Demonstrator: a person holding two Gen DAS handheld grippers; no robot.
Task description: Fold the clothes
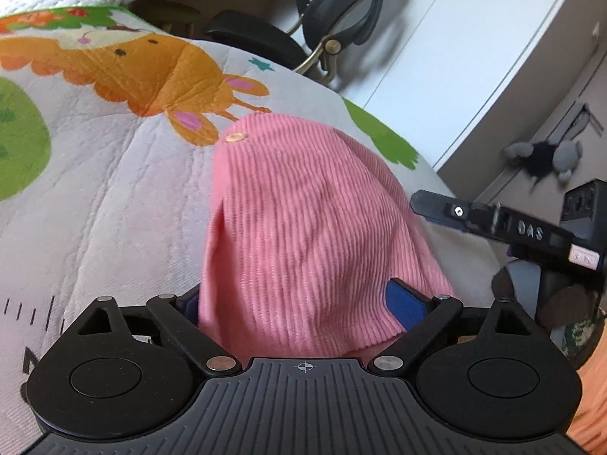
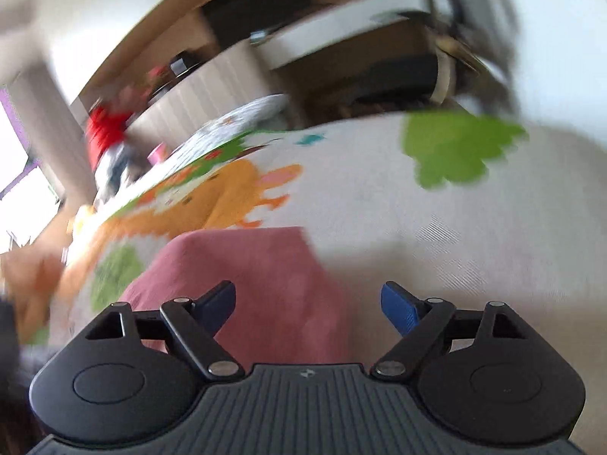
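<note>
**Q:** Garment position, please: where is it relative to each gripper?

**A:** Pink ribbed garment (image 1: pixel 303 227) with a wooden button (image 1: pixel 234 137) drapes directly ahead of the left gripper (image 1: pixel 303 305), rising between its blue fingers (image 1: pixel 408 309) and hiding their tips. It lies on a cartoon-print quilt (image 1: pixel 114 189). From the right wrist view, which is motion-blurred, the same garment sits ahead and slightly left of the right gripper (image 2: pixel 307 303).

**Q:** Are the grippers holding anything?

**A:** The left one has cloth bunched between its fingers, but the fingers look spread, so I cannot tell whether it truly pinches. The right one's fingers stand wide apart with nothing between them; its black body appears to the right in the left view.

**Q:** How far along is the folding?

**A:** Judging from its compact, layered shape, at least one fold seems made. The lifted cloth suggests another fold is in hand; laying it flat and squaring edges likely remains.

**Q:** Anything beyond?

**A:** An office chair (image 1: pixel 341 19) and white cabinets (image 1: pixel 474 57).
</note>
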